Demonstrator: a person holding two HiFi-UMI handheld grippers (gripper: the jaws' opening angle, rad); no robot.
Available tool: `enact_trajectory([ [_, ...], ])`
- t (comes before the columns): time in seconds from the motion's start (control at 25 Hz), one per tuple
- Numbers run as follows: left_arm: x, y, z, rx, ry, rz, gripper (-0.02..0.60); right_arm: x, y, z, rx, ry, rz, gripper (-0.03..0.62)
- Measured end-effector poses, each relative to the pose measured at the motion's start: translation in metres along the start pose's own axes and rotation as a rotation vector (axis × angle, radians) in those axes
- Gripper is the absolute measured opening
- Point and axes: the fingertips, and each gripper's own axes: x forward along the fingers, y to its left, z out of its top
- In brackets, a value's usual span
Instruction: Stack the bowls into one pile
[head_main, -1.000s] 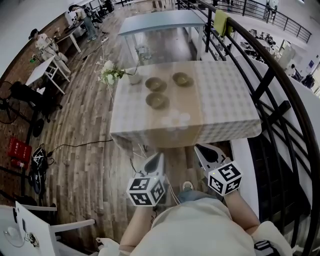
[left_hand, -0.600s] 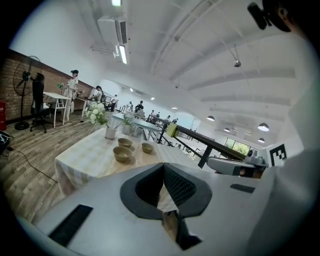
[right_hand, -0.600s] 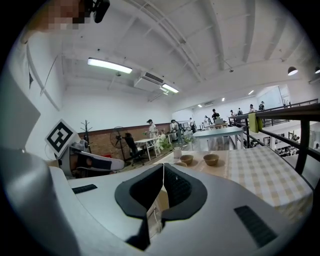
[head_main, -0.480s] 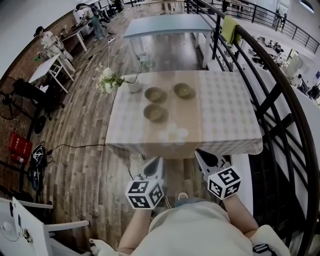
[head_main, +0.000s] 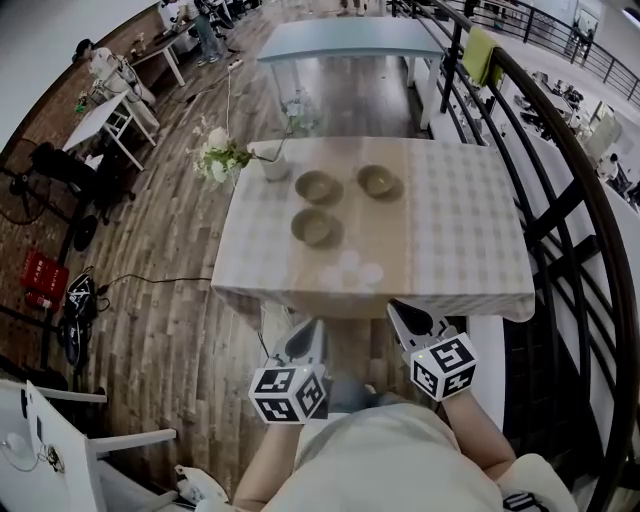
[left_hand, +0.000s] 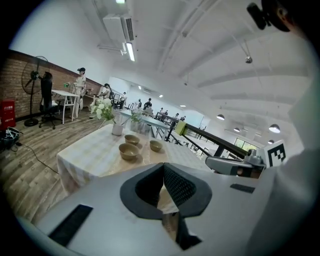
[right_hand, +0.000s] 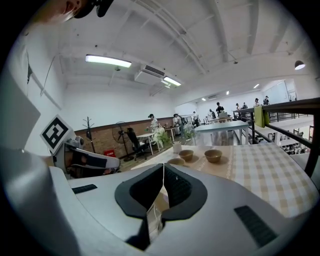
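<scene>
Plainly nothing is in hand yet: the left gripper (head_main: 308, 338) and the right gripper (head_main: 404, 318) sit low in the head view, short of the table (head_main: 470, 250). In each gripper's own view the jaws are pressed together with nothing between them.

Three bowls stand apart on the checked cloth (head_main: 455, 200), in the upper middle of the head view. The lower bowl (head_main: 314, 227) is nearest the grippers. Above it sit the upper-left bowl (head_main: 318, 186) and the upper-right bowl (head_main: 377, 181), side by side but not touching. A vase (head_main: 272, 162) of pale flowers stands just left of the upper-left bowl.

The bowls look alike: small, round, open, a dull olive-brown with darker insides, all upright and empty as far as can be seen. They nest, I judge, since they seem the same shape.

They look like glazed ware, so probably stiff, fairly light, smooth enough to slip and liable to chip if knocked together. The rim seems the best hold, one jaw inside the wall and one outside, with the bowl kept level. The upper-right bowl lies on the right gripper's side. The lower bowl would make a sensible base, being easiest to reach.
</scene>
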Motion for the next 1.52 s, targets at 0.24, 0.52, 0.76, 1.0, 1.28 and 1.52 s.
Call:
enact_trajectory([
  [0.24, 0.024, 0.029, 0.01, -0.031, -0.002, 0.048, 0.003, 0.042, -0.006, 0.002, -0.043, 0.033, 0.033, 0.002],
  [0.52, 0.067, 0.064, 0.04, -0.028, 0.0, 0.044, 0.003, 0.103, -0.023, 0.015, -0.071, 0.072, 0.036, 0.002],
  [0.76, 0.105, 0.096, 0.06, -0.017, 0.027, 0.045, 0.003, 0.158, -0.038, 0.022, -0.09, 0.104, 0.038, 0.002],
  [1.0, 0.132, 0.122, 0.071, -0.025, 0.055, 0.046, 0.003, 0.206, -0.05, 0.023, -0.108, 0.138, 0.041, 0.003],
  [1.28, 0.155, 0.149, 0.077, -0.044, 0.081, 0.064, 0.003, 0.255, -0.065, 0.006, -0.12, 0.22, 0.049, 0.002],
  [1.52, 0.173, 0.17, 0.074, -0.05, 0.115, 0.072, 0.003, 0.292, -0.074, -0.017, -0.124, 0.287, 0.065, 0.003],
])
